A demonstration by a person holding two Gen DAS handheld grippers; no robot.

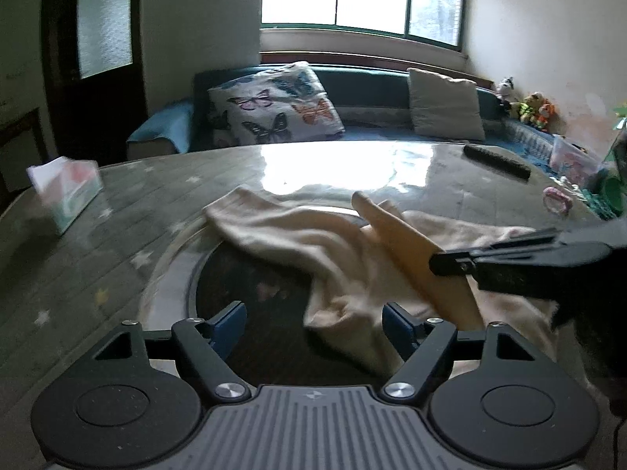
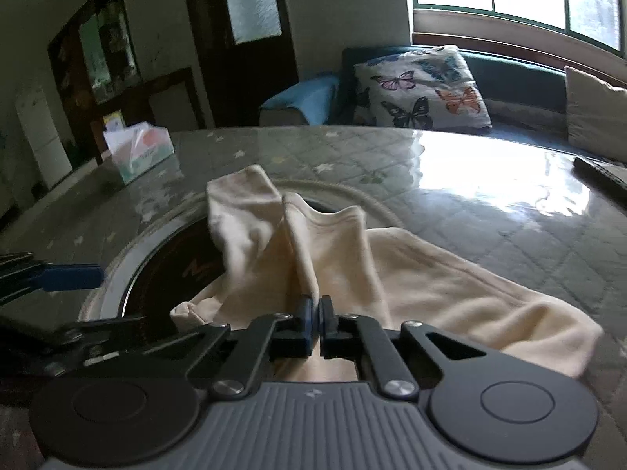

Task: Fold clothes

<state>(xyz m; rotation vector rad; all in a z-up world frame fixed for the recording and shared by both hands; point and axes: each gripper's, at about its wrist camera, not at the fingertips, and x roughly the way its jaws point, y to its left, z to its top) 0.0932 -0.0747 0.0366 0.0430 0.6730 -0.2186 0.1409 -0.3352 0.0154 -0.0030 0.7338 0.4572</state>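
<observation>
One cream cloth (image 2: 352, 274) lying crumpled near the middle of the table (image 2: 470, 203), partly over a dark round plate (image 2: 164, 274) set in the table top. Right gripper (image 2: 316, 313) pressed together, pinching a raised fold of the cloth right at its tips; rest of the cloth spread out ahead and to the right of it. Left gripper (image 1: 313, 321) spread apart, nothing pinched; near edge of the cloth just between its two blue fingers (image 1: 229, 319), closer to the right one, not squeezed. Right gripper seen from the left camera as a black arm (image 1: 509, 262) reaching in from the right edge, holding a lifted strip of cloth.

One tissue box (image 1: 68, 192) near the far left edge of the table. One dark remote (image 1: 495, 162) near the far right edge. Two pillows on the sofa behind the table: one with butterflies (image 1: 274, 105), one plain (image 1: 444, 103).
</observation>
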